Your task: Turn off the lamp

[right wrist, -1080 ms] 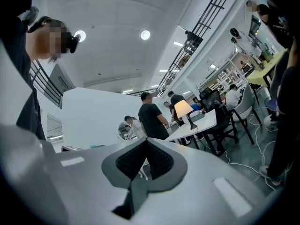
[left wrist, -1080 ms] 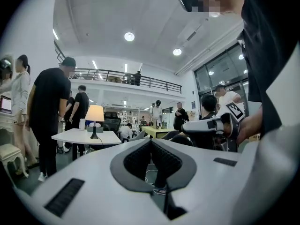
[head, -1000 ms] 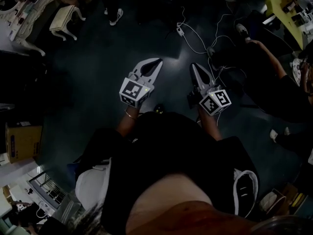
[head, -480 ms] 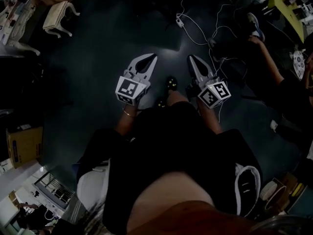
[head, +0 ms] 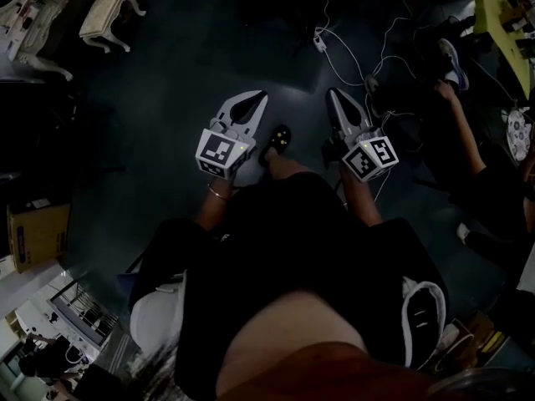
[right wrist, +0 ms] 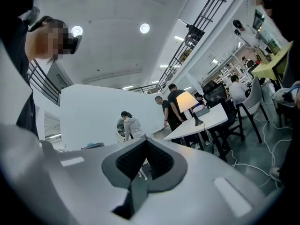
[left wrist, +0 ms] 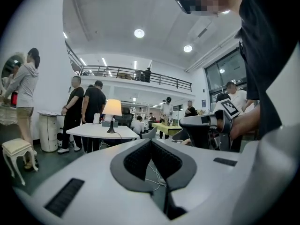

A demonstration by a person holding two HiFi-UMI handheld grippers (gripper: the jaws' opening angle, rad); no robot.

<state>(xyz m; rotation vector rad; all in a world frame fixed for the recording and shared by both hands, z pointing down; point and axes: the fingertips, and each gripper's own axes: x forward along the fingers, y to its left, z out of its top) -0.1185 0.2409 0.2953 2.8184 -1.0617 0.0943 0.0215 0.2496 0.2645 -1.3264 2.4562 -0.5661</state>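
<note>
The lamp has a cream shade and a dark stem. It is lit and stands on a white table some way ahead of me; the right gripper view also shows the lamp on that table. My left gripper and right gripper are held side by side over the dark floor, both pointing forward. Each one's jaws meet at the tips with nothing between them. In its own view the left gripper aims just right of the lamp, and the right gripper aims left of it.
White cables and a power strip lie on the floor ahead. A seated person is at the right. A padded stool stands far left, with a cardboard box nearer. Several people stand behind the lamp table.
Both grippers have moved forward together across the floor, still shut. The wearer's foot has stepped into view between them.
</note>
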